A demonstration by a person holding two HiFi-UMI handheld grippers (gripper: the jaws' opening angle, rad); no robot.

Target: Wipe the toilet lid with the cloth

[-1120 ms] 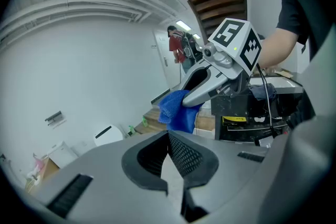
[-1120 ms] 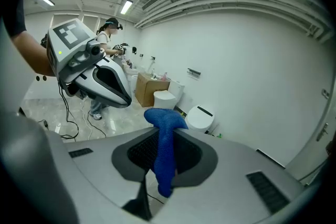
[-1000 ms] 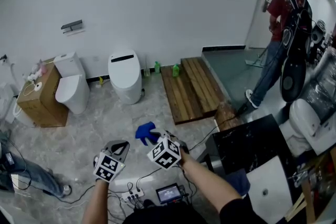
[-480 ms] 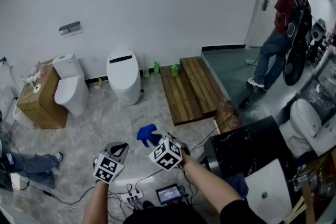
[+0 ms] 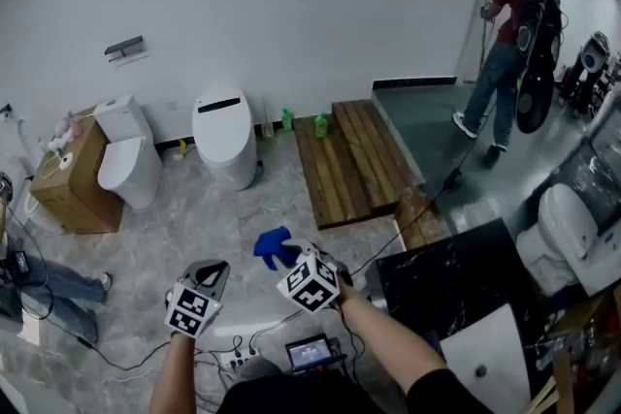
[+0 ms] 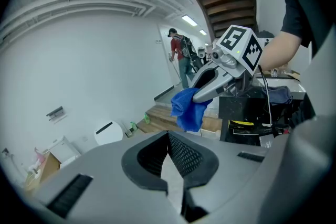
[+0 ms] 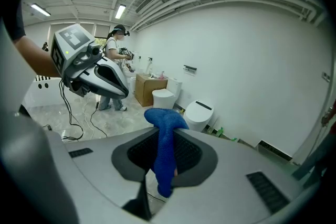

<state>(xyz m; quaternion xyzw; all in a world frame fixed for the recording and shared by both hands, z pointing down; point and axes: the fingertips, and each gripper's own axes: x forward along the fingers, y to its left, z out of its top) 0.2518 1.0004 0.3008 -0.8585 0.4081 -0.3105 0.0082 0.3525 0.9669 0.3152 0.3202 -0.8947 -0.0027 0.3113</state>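
blue cloth (image 5: 273,247); white toilet lid (image 5: 222,117)

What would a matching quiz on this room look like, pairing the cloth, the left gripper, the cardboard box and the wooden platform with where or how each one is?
Things:
1. cloth
2. left gripper
3. cardboard box
4. wooden platform

Place or state:
A. jaws shut, nothing between them
B. on the floor, right of the black-striped toilet
C. clamped in the jaws of the right gripper
D. just left of the small white toilet

Pairs: 1-C, 2-A, 3-D, 4-B
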